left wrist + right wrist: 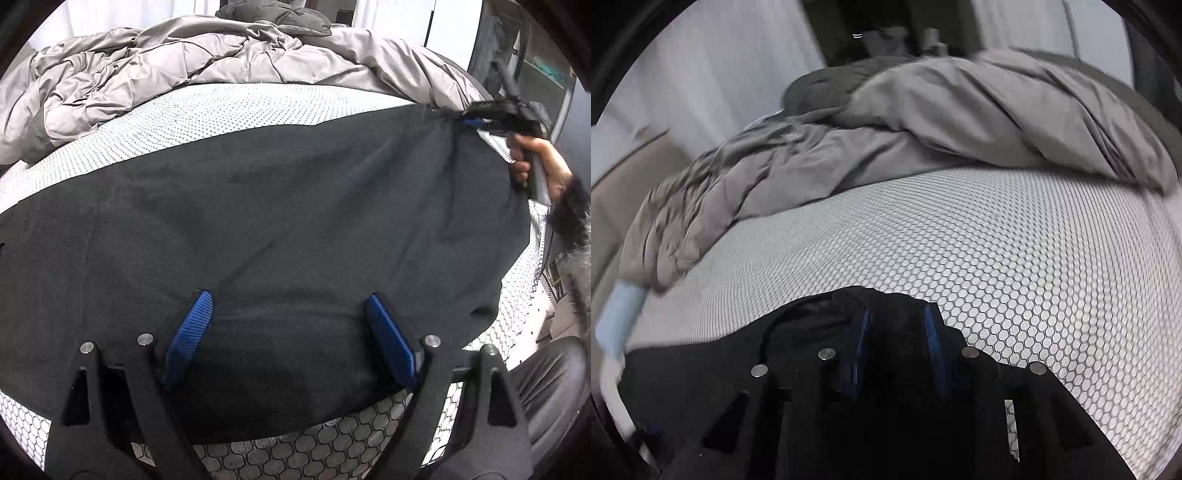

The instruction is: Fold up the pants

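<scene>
Pants: dark fabric spread flat across the mattress, filling the middle of the left wrist view.
Left gripper: blue pads spread wide apart, jaws hovering over the near edge of the pants at 6 o'clock, nothing between them.
Right gripper: blue pads drawn partway together with bunched dark cloth of the pants between them; in the left wrist view it sits at 2 o'clock on the far corner of the garment.
Hand: wrapped round the right gripper's handle.
Mattress: white honeycomb-patterned cover under the pants.
Duvet: grey, crumpled, piled at 12 o'clock beyond the pants.
</scene>
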Motion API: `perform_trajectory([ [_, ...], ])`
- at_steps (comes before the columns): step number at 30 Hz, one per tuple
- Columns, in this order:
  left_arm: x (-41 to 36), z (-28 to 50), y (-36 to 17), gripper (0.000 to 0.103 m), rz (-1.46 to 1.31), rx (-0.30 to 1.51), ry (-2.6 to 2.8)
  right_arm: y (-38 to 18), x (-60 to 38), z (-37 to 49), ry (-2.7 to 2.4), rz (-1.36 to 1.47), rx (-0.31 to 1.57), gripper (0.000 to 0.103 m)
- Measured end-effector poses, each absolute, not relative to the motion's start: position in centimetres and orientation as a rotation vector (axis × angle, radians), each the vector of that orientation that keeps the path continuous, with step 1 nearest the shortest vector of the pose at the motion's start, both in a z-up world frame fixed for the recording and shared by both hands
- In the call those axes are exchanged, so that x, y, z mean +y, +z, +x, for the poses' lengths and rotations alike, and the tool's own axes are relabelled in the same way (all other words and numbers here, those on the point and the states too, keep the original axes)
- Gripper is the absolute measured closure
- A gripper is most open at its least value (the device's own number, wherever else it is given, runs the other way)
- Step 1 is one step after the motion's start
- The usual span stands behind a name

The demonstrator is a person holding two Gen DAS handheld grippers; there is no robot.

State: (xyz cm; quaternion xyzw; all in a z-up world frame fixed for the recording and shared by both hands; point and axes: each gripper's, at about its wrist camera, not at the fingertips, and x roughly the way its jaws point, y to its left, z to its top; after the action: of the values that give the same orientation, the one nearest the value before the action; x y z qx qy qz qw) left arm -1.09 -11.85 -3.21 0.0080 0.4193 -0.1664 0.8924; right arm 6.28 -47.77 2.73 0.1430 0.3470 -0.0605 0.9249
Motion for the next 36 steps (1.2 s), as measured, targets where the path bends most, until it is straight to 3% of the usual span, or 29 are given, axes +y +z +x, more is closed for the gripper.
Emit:
perform_trajectory([
  [3, -11.5, -0.8, -3.1, 0.018, 0.002, 0.881, -0.35, 0.6, -47.1, 8.2, -0.265, 0.159, 0.813, 0.039],
  [7, -10.6, -1.0, -2.0, 0.018, -0.052, 0.864, -0.343, 2.6, -44.7, 5.4, -0.351, 0.067, 0.731, 0.031],
  [9, -10.2, -1.0, -1.1, 0.018, -0.109, 0.832, -0.348, 4.4, -42.3, 2.7, -0.29, 0.034, 0.688, 0.012],
  [12, -11.3, -0.7, -0.4, 0.018, -0.121, 0.823, -0.4, 6.2, -37.5, -1.0, -0.155, -0.05, 0.649, 0.003],
  [18, -15.5, -0.8, -2.4, 0.017, 0.01, 0.861, -0.439, 3.2, -28.6, -2.5, 0.112, -0.018, 0.724, 0.002],
  [23, -16.0, -2.1, -3.3, 0.015, 0.108, 0.843, -0.479, -4.3, -24.9, -1.1, 0.129, -0.191, 0.923, 0.003],
  [28, -15.8, -2.2, -3.6, 0.013, 0.097, 0.847, -0.491, -2.9, -32.3, -4.8, -0.097, -0.248, 0.853, 0.004],
  [32, -16.0, -2.2, -3.6, 0.01, 0.102, 0.854, -0.477, -3.3, -39.8, -6.1, -0.284, -0.108, 0.87, 0.001],
  [36, -15.5, -2.2, -2.5, 0.01, 0.079, 0.864, -0.476, -1.8, -40.1, -6.5, -0.321, -0.069, 0.81, 0.001],
])
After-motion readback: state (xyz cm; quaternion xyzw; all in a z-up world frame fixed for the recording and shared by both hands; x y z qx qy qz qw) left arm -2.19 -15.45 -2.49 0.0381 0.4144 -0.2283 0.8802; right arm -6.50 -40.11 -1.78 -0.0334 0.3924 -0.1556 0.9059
